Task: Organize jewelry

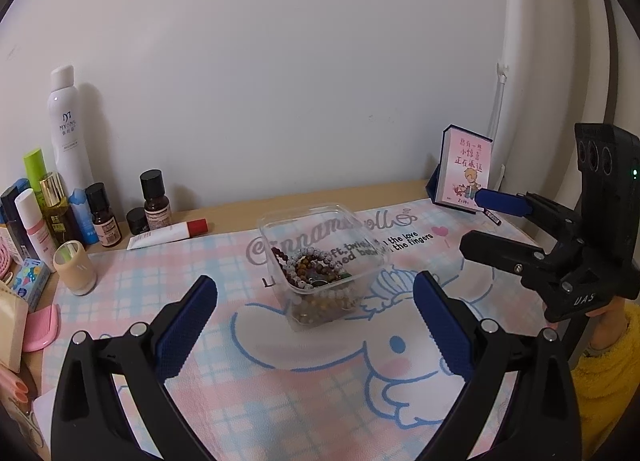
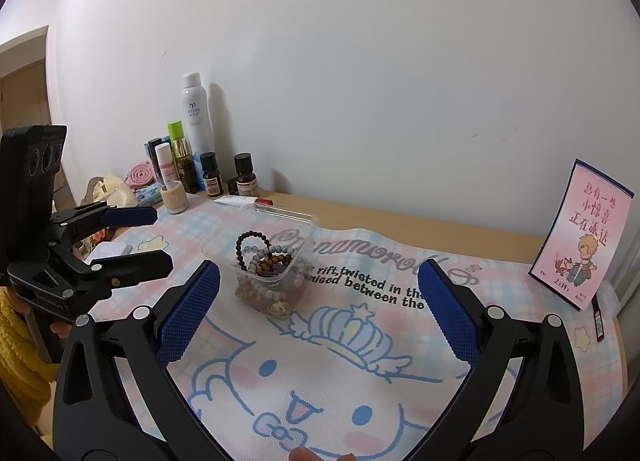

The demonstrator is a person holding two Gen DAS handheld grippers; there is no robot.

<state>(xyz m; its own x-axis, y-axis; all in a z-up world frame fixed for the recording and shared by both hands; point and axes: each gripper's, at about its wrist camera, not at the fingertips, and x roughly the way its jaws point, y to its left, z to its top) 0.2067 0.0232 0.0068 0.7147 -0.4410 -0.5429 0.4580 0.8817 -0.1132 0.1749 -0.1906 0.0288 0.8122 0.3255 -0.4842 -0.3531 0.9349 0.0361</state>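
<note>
Both the left gripper and right gripper hang wide apart, empty, near the box. Bracelets lie inside the box, bottles behind it.

Soft, slightly dim indoor light leaves the tall white spray bottle casting a shadow toward three o'clock on the plain white wall. Fisheye bending and black vignetting crowd every corner; detail is mildly grainy.

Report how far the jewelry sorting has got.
Done: nothing visibly sorted; the bead bracelets all sit heaped in the clear plastic box on the desk mat. In hand: nothing; the left gripper and right gripper are both open and empty, short of the box. Left: every bracelet.
</note>
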